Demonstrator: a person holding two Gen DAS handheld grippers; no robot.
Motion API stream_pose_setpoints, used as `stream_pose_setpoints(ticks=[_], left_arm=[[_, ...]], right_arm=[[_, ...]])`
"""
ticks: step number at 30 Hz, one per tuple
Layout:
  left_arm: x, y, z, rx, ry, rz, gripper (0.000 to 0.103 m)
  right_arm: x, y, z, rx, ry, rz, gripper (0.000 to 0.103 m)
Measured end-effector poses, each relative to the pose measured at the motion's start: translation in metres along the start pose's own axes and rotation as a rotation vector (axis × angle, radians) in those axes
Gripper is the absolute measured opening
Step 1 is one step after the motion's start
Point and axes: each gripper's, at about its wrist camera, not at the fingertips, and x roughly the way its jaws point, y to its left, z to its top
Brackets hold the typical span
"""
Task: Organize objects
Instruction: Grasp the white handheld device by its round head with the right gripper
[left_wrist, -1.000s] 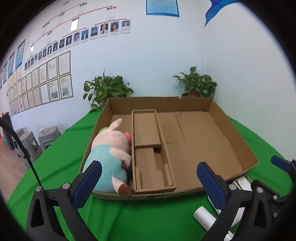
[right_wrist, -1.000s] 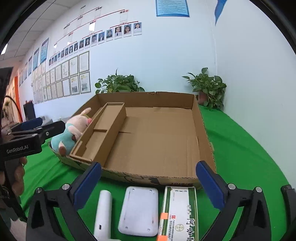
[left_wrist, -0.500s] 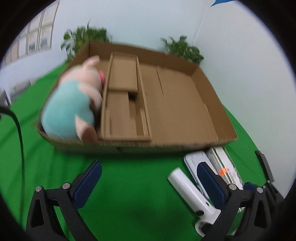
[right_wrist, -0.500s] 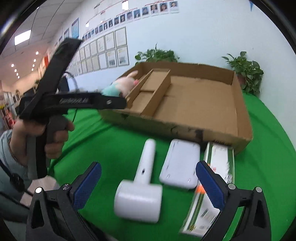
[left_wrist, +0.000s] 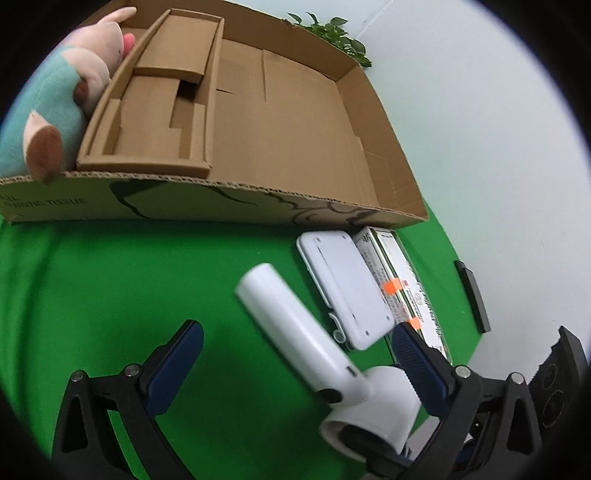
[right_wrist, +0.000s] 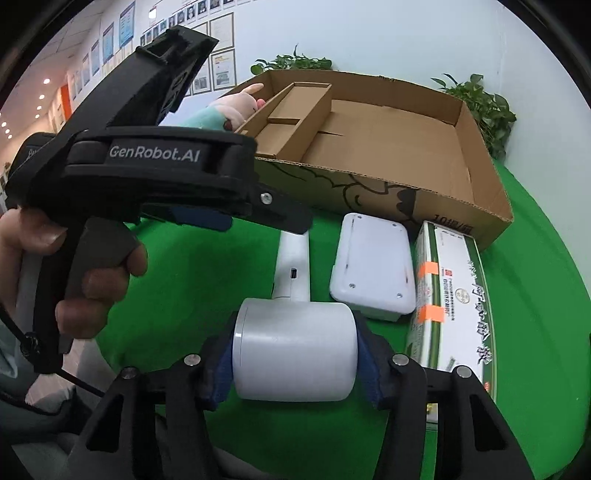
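A white hammer-shaped device (right_wrist: 293, 354) lies on the green cloth, its handle (left_wrist: 291, 328) pointing toward the cardboard box (right_wrist: 369, 177). My right gripper (right_wrist: 295, 369) is shut on its cylindrical head. My left gripper (left_wrist: 295, 362) is open, its fingers on either side of the handle and above it; in the right wrist view its body (right_wrist: 155, 177) hangs over the handle. A white flat case (right_wrist: 373, 266) and a green-and-white carton (right_wrist: 448, 295) lie beside the device. A plush pig (left_wrist: 55, 107) lies in the box's left compartment.
The box (left_wrist: 258, 110) has a cardboard insert (left_wrist: 159, 110) left of a large bare section. A black object (left_wrist: 472, 295) lies by the table's right edge. A white wall stands close on the right. Potted plants (right_wrist: 476, 107) stand behind the box.
Both grippers have dropped toward the cloth in front of the box. My right gripper has closed on the white device's head. My left gripper has moved right, over the handle.
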Motion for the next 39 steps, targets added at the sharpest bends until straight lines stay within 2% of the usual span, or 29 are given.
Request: stream_pose_setpoints(ticks=[3, 5, 7, 9, 12, 17, 22, 25, 26, 31, 39], left_arm=[[0.004, 0.001, -0.001, -0.016, 0.022, -0.039, 0.099], [0.007, 0.003, -0.001, -0.041, 0.043, -0.086, 0.096], [0.009, 0.006, -0.002, -0.075, 0.052, -0.134, 0.096], [0.009, 0.009, -0.002, -0.098, 0.047, -0.161, 0.095], [0.013, 0.011, -0.003, -0.114, 0.056, -0.156, 0.091], [0.021, 0.014, -0.003, -0.135, 0.078, -0.146, 0.076], [0.022, 0.016, -0.003, -0.157, 0.077, -0.149, 0.065], [0.020, 0.017, -0.004, -0.153, 0.078, -0.133, 0.058], [0.021, 0.017, -0.004, -0.150, 0.076, -0.120, 0.054], [0.015, 0.023, -0.004, -0.156, 0.085, -0.070, 0.038], [0.012, 0.027, -0.004, -0.197, 0.105, -0.085, 0.036]], right_arm=[[0.005, 0.005, 0.007, 0.059, -0.003, 0.059, 0.054], [0.009, 0.012, 0.010, 0.064, -0.006, 0.079, 0.060], [0.012, 0.018, 0.012, 0.044, -0.004, 0.095, 0.073], [0.011, 0.020, 0.012, 0.034, -0.008, 0.095, 0.075], [0.008, 0.017, 0.013, 0.035, -0.019, 0.092, 0.075], [0.004, 0.015, 0.015, 0.029, -0.024, 0.072, 0.075], [0.006, 0.019, 0.012, 0.013, 0.000, 0.053, 0.060], [0.006, 0.022, 0.009, 0.023, -0.007, 0.051, 0.060], [0.001, 0.025, 0.000, 0.021, -0.010, 0.046, 0.060], [0.001, 0.029, -0.001, 0.022, -0.015, 0.037, 0.060], [-0.004, 0.033, -0.004, 0.000, -0.026, 0.030, 0.059]])
